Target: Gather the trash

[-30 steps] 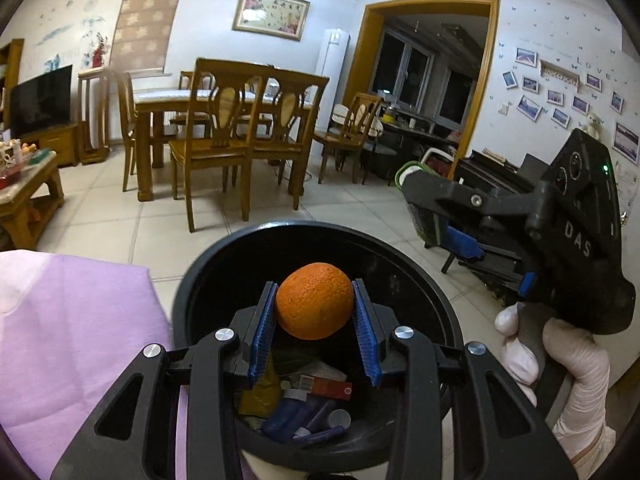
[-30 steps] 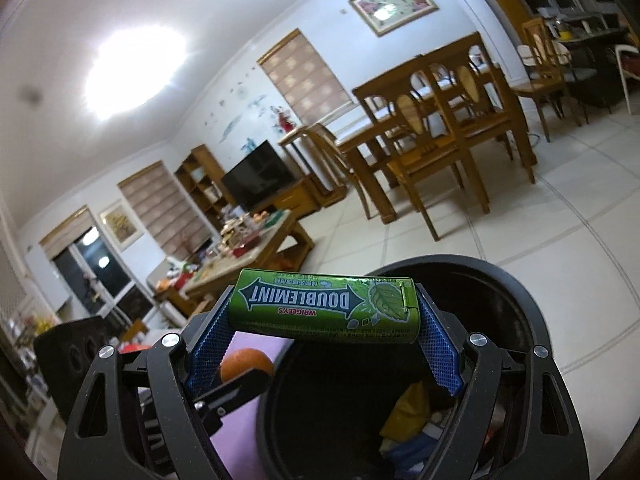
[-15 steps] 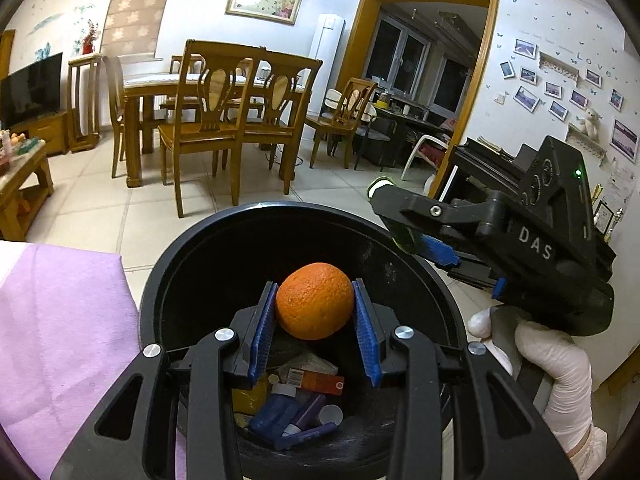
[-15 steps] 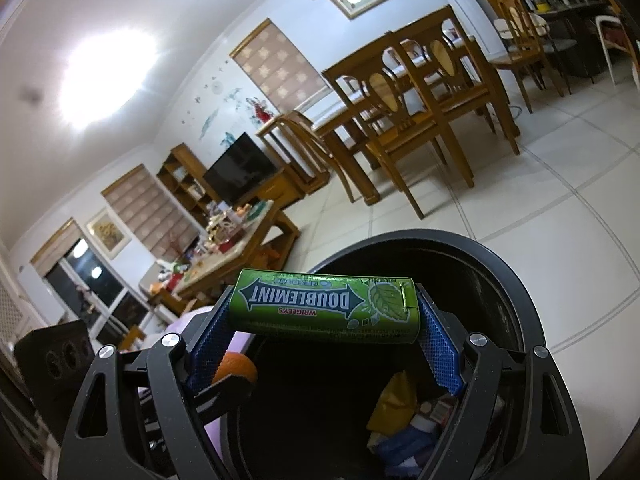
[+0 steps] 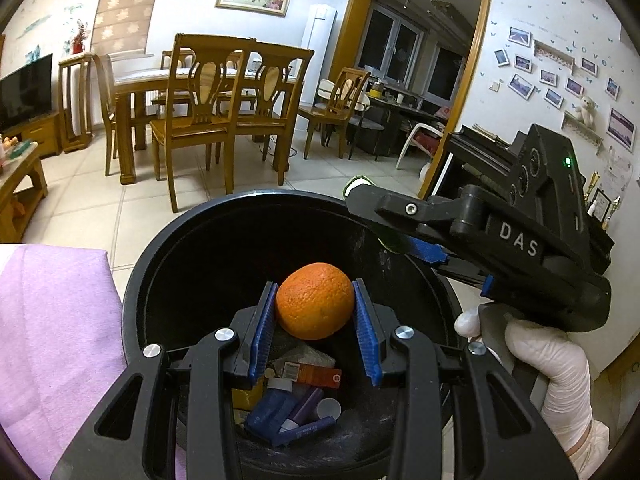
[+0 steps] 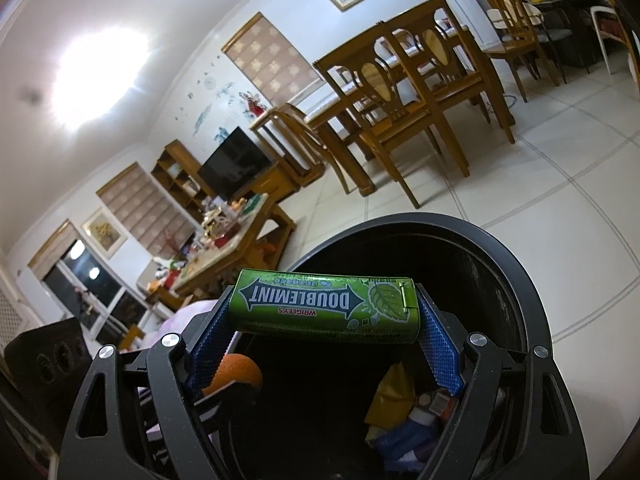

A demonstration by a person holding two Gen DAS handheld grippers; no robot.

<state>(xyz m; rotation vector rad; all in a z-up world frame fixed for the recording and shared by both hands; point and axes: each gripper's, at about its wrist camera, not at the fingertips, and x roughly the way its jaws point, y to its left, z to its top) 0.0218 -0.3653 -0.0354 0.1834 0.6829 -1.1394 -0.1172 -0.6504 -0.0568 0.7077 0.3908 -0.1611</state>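
Observation:
My left gripper point(image 5: 315, 307) is shut on an orange point(image 5: 315, 306) and holds it over the open black trash bin point(image 5: 200, 228). My right gripper point(image 6: 324, 312) is shut on a green Doublemint gum pack point(image 6: 324, 308), held crosswise over the same bin point(image 6: 500, 264). The right gripper also shows in the left wrist view point(image 5: 384, 216), reaching over the bin's right rim from a white-gloved hand. The orange shows in the right wrist view point(image 6: 236, 370) at lower left. Several pieces of trash point(image 5: 296, 404) lie at the bin's bottom.
A purple cloth point(image 5: 52, 320) covers the surface left of the bin. Wooden dining chairs and a table point(image 5: 208, 92) stand beyond on the tiled floor point(image 5: 80, 192). A cluttered coffee table point(image 6: 224, 240) and a TV point(image 6: 234, 162) are at the left.
Both grippers have moved forward over the bin, which now sits more squarely under them. Both still hold their items.

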